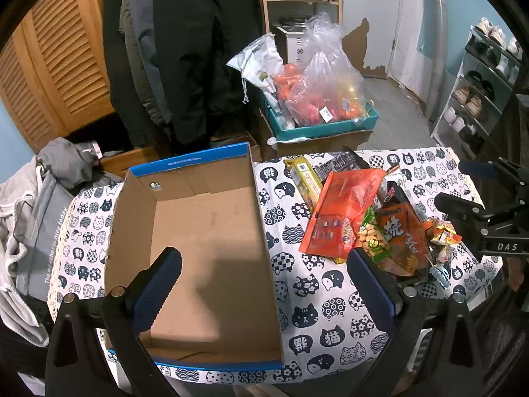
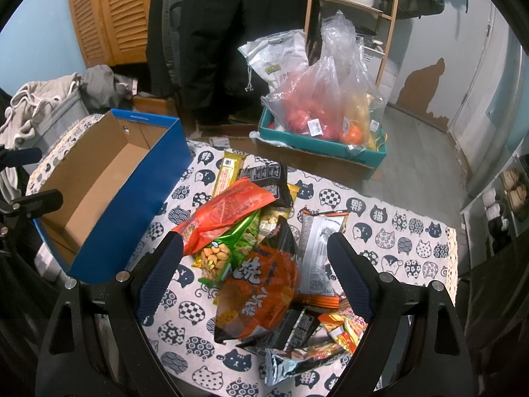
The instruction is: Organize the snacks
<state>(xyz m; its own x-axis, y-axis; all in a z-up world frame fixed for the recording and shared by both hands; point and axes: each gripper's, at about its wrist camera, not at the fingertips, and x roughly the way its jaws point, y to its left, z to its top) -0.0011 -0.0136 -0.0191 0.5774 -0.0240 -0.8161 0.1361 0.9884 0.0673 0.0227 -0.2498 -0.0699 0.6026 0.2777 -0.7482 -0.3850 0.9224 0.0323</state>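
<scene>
An empty blue cardboard box [image 1: 198,231] lies open on the cat-print tablecloth [image 1: 317,297]; it also shows in the right wrist view [image 2: 99,178]. My left gripper [image 1: 264,258] is open and empty, one finger over the box, the other over the cloth. A pile of snack packets lies right of the box: an orange bag [image 1: 340,208], a green peanut pack [image 1: 373,238], a dark orange chip bag [image 1: 400,235]. My right gripper [image 2: 254,244] is open and empty, straddling the chip bag [image 2: 261,291] and the peanut pack [image 2: 224,251]. The right gripper shows at the left wrist view's right edge [image 1: 479,215].
Behind the table a teal tray [image 2: 317,142] holds plastic bags of fruit. Dark coats [image 1: 178,49] hang at the back. A grey laundry bag [image 1: 29,218] is left of the table. A shoe rack [image 1: 479,89] stands at the right. A yellow bar [image 2: 228,168] and small wrapped sweets [image 2: 344,327] lie in the pile.
</scene>
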